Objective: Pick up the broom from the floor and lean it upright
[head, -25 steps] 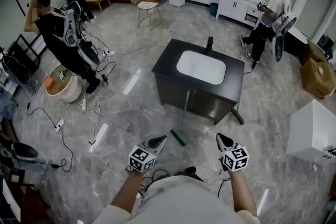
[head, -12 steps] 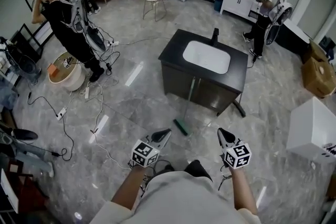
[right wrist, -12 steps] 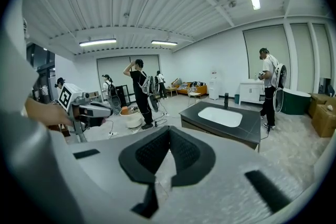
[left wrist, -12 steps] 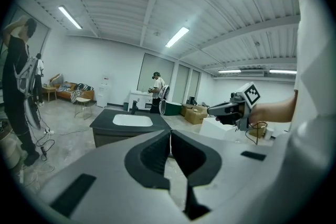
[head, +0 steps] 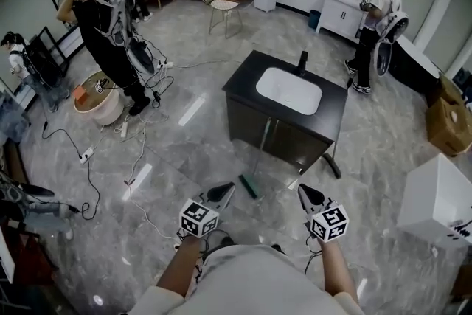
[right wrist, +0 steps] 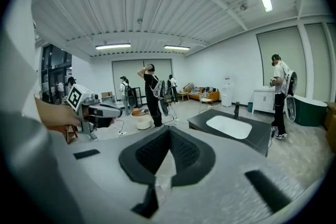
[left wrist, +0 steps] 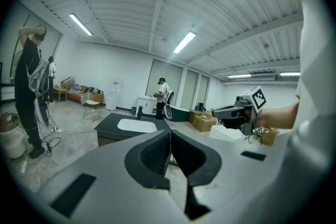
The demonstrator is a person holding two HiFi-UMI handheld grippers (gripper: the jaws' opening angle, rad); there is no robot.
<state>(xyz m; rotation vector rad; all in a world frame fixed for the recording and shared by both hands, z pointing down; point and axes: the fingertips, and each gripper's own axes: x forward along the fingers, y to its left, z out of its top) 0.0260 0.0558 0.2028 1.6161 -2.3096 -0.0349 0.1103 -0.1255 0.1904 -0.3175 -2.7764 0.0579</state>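
Broom count: one broom, its dark green head on the grey floor and a thin pale handle running from the head toward the front of the sink cabinet. From this steep angle I cannot tell whether the handle lies flat or rests against the cabinet.
Claw count: two, the left claw and the right claw, each carrying one marker cube and each held in one of the person's hands.
Other counts: one sink cabinet with a single white basin, and four other people standing around the room, three to the left and one to the right.
Broom and claws: the broom head lies just ahead of the claws and between them. It is nearer the tip of the left claw and well apart from the right one. Neither claw touches it.
Left claw: pressed together, the dark pads meeting along their inner edges. Nothing is between them and nothing is touched. It is held in the air above the floor.
Right claw: pads pressed together at the tips, nothing pinched and nothing touched. It points toward the sink cabinet.
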